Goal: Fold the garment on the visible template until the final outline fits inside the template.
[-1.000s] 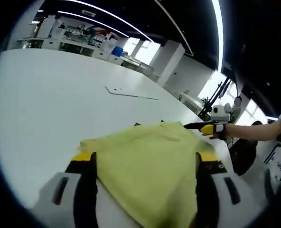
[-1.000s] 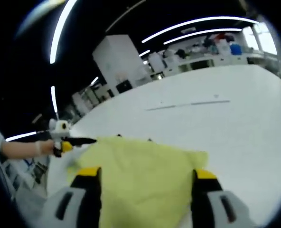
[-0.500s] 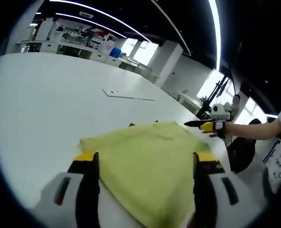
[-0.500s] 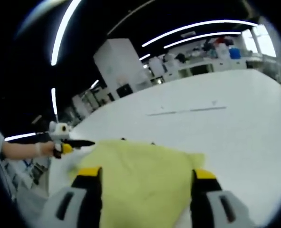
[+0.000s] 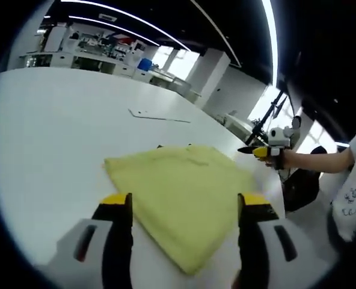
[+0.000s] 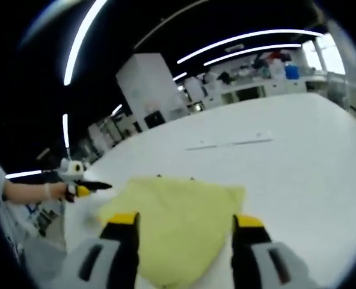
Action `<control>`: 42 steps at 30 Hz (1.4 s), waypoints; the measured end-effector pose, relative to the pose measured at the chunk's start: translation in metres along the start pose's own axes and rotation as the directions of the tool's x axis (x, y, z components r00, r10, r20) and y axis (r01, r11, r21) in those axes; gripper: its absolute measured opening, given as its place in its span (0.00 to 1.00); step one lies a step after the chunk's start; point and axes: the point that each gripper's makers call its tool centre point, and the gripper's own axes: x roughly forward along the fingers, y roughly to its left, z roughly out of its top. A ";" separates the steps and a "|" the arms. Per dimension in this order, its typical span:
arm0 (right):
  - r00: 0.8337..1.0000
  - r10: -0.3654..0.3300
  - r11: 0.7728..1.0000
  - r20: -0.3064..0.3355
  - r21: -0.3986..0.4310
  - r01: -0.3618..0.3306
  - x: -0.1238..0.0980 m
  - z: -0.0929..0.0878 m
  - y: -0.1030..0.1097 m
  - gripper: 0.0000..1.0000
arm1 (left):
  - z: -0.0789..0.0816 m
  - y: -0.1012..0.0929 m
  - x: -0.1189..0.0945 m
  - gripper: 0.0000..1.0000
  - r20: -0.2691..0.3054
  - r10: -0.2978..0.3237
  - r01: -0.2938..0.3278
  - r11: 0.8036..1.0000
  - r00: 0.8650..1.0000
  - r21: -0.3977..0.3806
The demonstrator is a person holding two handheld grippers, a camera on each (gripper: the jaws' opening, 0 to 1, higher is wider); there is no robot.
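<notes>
In my left gripper view I can see my right gripper (image 5: 253, 150) at the right of the frame, held in a hand (image 5: 278, 160) with a bare forearm and a white patterned sleeve behind it; its dark jaws look drawn to a narrow tip there, though it is too small to be sure. In my right gripper view the left gripper (image 6: 89, 187) sits at the left edge in the other hand (image 6: 56, 191), equally small. Up close, each view tells me more: my left gripper's (image 5: 184, 201) yellow-tipped jaws stand spread wide at the bottom of the frame, and my right gripper's (image 6: 184, 221) stand spread likewise, neither pinching anything. The yellow garment (image 5: 181, 192) lies flat on the white table (image 5: 52, 132), its near folded edge reaching down between my jaws in both views, its far edge toward the centre of the frame. The yellow garment (image 6: 175, 220) looks smooth, folded to a compact angular shape. Beyond it a thin template outline (image 5: 157, 117) shows faintly on the table, upper centre, and the same line (image 6: 229, 144) appears in my right gripper view.
</notes>
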 end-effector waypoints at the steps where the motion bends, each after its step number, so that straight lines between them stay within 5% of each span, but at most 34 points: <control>1: 1.000 -0.001 1.000 0.008 0.007 0.001 -0.004 0.000 0.001 0.57 | -0.002 0.001 -0.003 0.64 -0.004 0.001 -0.001 1.000 1.000 -0.001; 10: 1.000 -0.013 1.000 -0.010 -0.001 0.013 -0.022 -0.012 0.002 0.49 | -0.015 -0.014 -0.019 0.56 0.006 0.011 -0.011 1.000 1.000 -0.021; 24: 0.998 -0.010 1.000 -0.069 0.014 0.011 -0.035 -0.046 0.011 0.38 | -0.059 -0.022 -0.045 0.43 -0.056 0.048 -0.050 0.998 0.997 -0.043; 33: 0.991 0.003 1.000 -0.136 0.006 -0.003 -0.042 -0.074 0.019 0.29 | -0.084 -0.003 -0.049 0.31 -0.096 0.079 -0.086 0.994 0.992 -0.070; 42: 0.985 0.004 1.000 -0.171 0.003 -0.004 -0.040 -0.091 0.018 0.20 | -0.086 0.012 -0.041 0.23 -0.069 0.109 -0.115 0.990 0.992 -0.081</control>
